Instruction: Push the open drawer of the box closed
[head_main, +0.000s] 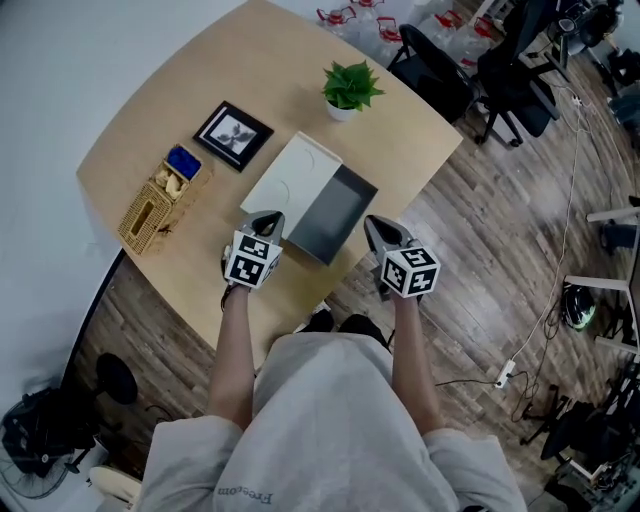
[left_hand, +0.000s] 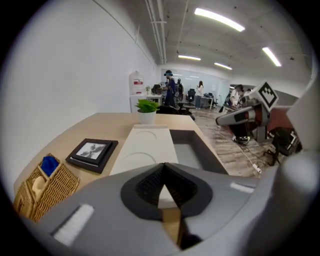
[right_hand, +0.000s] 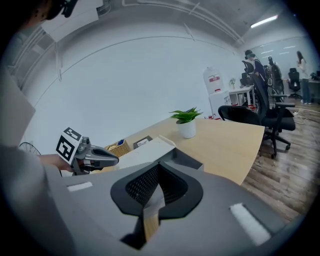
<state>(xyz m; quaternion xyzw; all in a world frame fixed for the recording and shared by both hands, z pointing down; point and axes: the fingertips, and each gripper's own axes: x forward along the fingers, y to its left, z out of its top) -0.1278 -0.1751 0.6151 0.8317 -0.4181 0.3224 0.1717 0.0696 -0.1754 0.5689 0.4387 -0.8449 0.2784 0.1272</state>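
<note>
A white box (head_main: 290, 172) lies on the wooden table (head_main: 150, 115), and its grey drawer (head_main: 335, 212) stands pulled out toward the table's front edge. My left gripper (head_main: 267, 220) hovers at the box's near left corner. Its jaws are shut with nothing between them. My right gripper (head_main: 373, 227) hangs just right of the drawer's near end, past the table edge, also shut and empty. In the left gripper view the box (left_hand: 145, 147) and the open drawer (left_hand: 192, 147) lie straight ahead of the jaws. In the right gripper view the drawer (right_hand: 187, 159) sits just beyond the jaws.
A potted plant (head_main: 349, 88) stands behind the box. A black picture frame (head_main: 233, 135) and a wicker basket (head_main: 160, 200) lie to its left. Office chairs (head_main: 440, 70) stand on the wood floor to the right of the table.
</note>
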